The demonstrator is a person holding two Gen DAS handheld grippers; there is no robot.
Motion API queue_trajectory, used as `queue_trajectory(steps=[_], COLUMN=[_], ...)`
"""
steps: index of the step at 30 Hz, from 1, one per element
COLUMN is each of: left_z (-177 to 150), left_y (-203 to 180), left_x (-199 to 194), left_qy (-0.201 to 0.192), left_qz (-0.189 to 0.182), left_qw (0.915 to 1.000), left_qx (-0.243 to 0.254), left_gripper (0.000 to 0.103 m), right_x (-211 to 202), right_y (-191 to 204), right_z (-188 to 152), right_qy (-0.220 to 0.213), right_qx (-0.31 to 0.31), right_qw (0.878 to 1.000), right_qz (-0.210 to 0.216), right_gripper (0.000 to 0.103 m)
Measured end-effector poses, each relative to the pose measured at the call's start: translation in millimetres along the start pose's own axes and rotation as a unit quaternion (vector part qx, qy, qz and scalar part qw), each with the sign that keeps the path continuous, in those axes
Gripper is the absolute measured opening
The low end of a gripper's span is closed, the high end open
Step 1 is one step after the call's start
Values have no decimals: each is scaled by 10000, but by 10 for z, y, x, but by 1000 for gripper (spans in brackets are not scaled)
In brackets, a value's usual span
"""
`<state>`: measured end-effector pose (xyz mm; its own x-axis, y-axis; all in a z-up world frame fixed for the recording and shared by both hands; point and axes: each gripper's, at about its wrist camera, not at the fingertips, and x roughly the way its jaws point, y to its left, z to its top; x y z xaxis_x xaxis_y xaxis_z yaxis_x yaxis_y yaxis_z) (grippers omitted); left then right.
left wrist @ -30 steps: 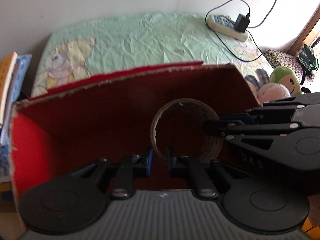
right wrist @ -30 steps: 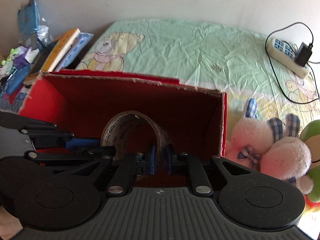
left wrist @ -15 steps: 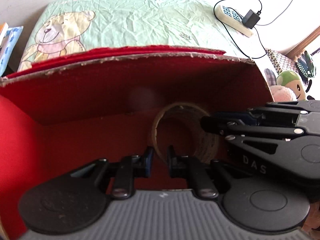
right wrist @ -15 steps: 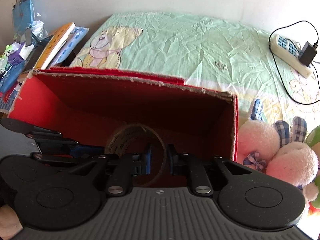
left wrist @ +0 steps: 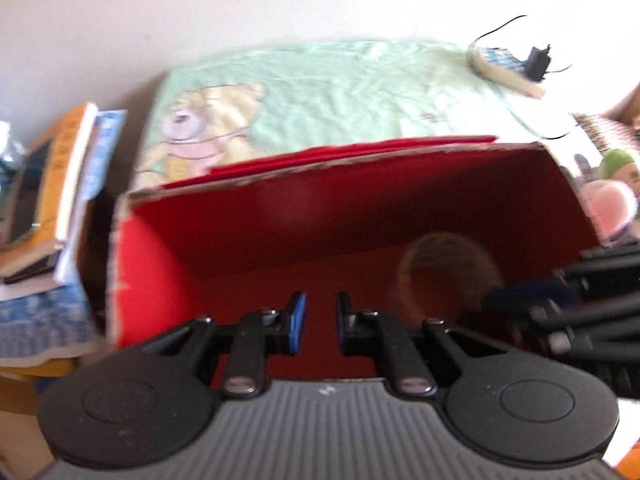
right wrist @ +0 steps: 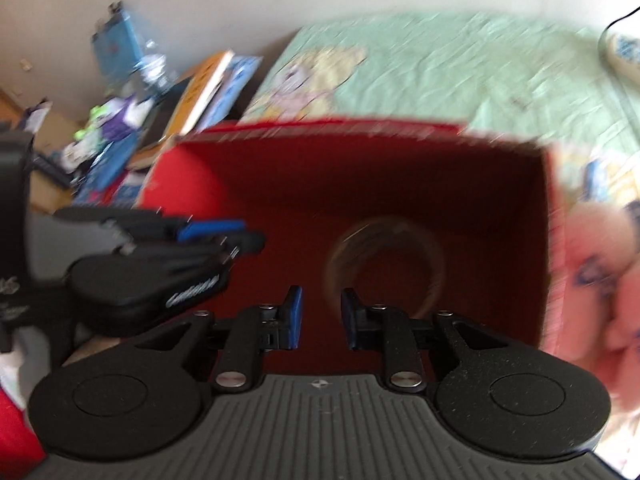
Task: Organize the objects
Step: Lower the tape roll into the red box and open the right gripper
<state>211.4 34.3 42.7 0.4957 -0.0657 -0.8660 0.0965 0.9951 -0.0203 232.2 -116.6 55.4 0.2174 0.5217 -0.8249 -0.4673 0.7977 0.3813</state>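
**First:** Left wrist view puts our left claw (left wrist: pixel 318 322) low over the front edge of the open red cardboard box (left wrist: pixel 280 216), which sits on the bed with the pale green bear-print sheet (left wrist: pixel 340 92). The blue pads stand slightly apart with only the red floor between them, so we read this claw as released and holding nothing.

**Second:** And the brown roll of packing tape (left wrist: pixel 450 276)? We see it inside the box, ahead of that claw and off to its right, close to the right wall. It seems to stand on edge, its round opening facing us, so its axis runs roughly along our line of sight. Blur keeps us from saying more.

**First:** From the right wrist view the tape roll (right wrist: pixel 384 268) lies just ahead of our right claw (right wrist: pixel 320 320) and a little to its right. That claw is parted too, nothing between its pads, and we cannot see it touching the roll.

**Second:** Then the right claw is clearly the nearer of the two. Our left claw shows at the left of that view, (right wrist: pixel 224 236), well apart from the roll.

**First:** We judge the roll as placed in the box, both claws free for the next object.
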Motion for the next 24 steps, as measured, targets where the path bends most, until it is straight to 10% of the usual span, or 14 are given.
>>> queue_trajectory(steps=[24], left_z=[61], left_y=[26], left_x=[276], left_qy=[395], left_qz=[712], left_qw=[9966], left_qx=[102], left_gripper=[20], right_x=[286], right_y=[-150], right_z=[-96], right_qy=[-674], right_qx=[1643], right_qw=[9796], right_qz=[-943], right_gripper=[23])
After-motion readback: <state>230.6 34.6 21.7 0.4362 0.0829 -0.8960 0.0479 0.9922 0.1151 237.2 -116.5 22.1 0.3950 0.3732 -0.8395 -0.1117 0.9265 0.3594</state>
